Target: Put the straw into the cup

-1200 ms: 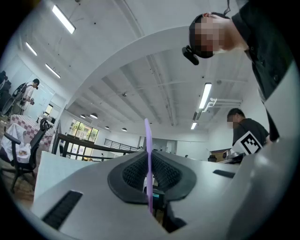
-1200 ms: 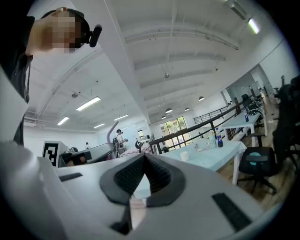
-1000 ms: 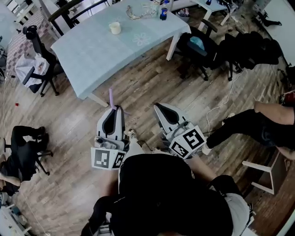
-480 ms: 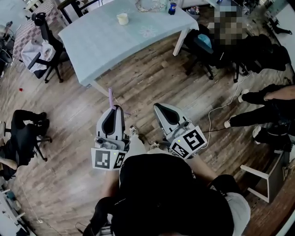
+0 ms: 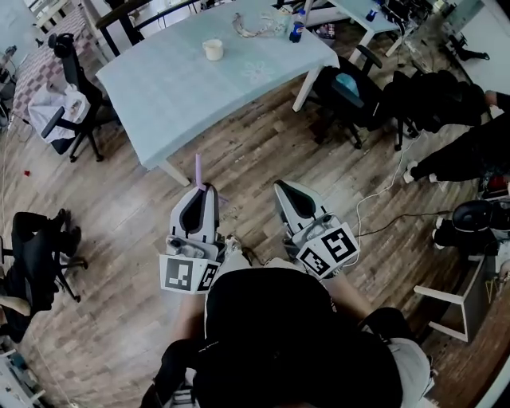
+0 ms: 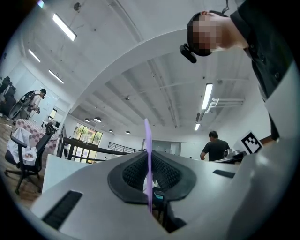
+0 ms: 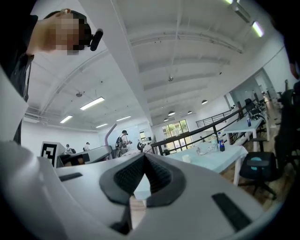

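Observation:
A thin purple straw [image 5: 198, 169] stands upright from the tips of my left gripper [image 5: 200, 190], which is shut on it. In the left gripper view the straw [image 6: 148, 154] runs up between the two closed black pads [image 6: 131, 173]. My right gripper [image 5: 281, 188] hangs beside it, shut with nothing held; its tips meet in the right gripper view [image 7: 144, 157]. The small pale cup [image 5: 213, 49] stands far ahead on the light blue table [image 5: 167, 96]; it also shows as a pale cup [image 7: 186, 158] in the right gripper view. Both grippers are over the wooden floor, short of the table.
A dark bottle [image 5: 296, 30] and clear clutter [image 5: 255, 24] sit at the table's far end. Office chairs stand left [image 5: 68, 76] and right [image 5: 344, 88] of the table, another at lower left [image 5: 36, 259]. A cable [image 5: 382, 199] crosses the floor; a white stool [image 5: 450, 307] is at right.
Both grippers keep their pose and the left keeps the straw. The view has swung a little over the floor. The person's legs at right have shifted toward the right edge.

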Available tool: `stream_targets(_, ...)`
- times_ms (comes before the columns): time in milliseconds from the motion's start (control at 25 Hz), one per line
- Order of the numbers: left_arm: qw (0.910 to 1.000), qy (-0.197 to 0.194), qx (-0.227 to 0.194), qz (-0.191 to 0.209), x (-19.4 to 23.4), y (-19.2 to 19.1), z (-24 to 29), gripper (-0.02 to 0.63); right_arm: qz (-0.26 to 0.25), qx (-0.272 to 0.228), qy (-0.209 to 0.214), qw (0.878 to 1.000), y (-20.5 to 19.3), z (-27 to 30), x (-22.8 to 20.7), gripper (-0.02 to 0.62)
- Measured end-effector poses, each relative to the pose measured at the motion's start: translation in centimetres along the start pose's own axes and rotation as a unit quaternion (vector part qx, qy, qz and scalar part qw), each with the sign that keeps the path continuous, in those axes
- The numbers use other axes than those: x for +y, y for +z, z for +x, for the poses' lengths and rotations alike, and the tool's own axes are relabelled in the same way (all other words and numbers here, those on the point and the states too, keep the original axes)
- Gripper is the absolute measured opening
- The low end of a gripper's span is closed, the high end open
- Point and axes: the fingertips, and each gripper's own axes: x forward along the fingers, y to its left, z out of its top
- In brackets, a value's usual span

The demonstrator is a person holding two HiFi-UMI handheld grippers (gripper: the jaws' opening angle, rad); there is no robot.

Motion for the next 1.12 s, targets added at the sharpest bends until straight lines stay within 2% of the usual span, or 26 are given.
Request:
stream_targets(320,0.9995,-0.026,-0.016,0.010,4.3,2.0,1.0,0.029,-0.017,-0.018,-0.017,1.000,0.7,4.3,1.5,0.009)
stream_targets(680,0.9997,-0.011,-0.019,0.011,7.1,2.5,1.8,0.029,-0.027,-0.020,-0.010,0.999,1.7,7.4,1.0,0.009)
stream_targets(1120,0.9999,0.001,-0.009,0.012,8.5,0.7,7.9,0.029,-0.018,-0.014,0.013,1.000,2.2,12.0,-4.0,0.009)
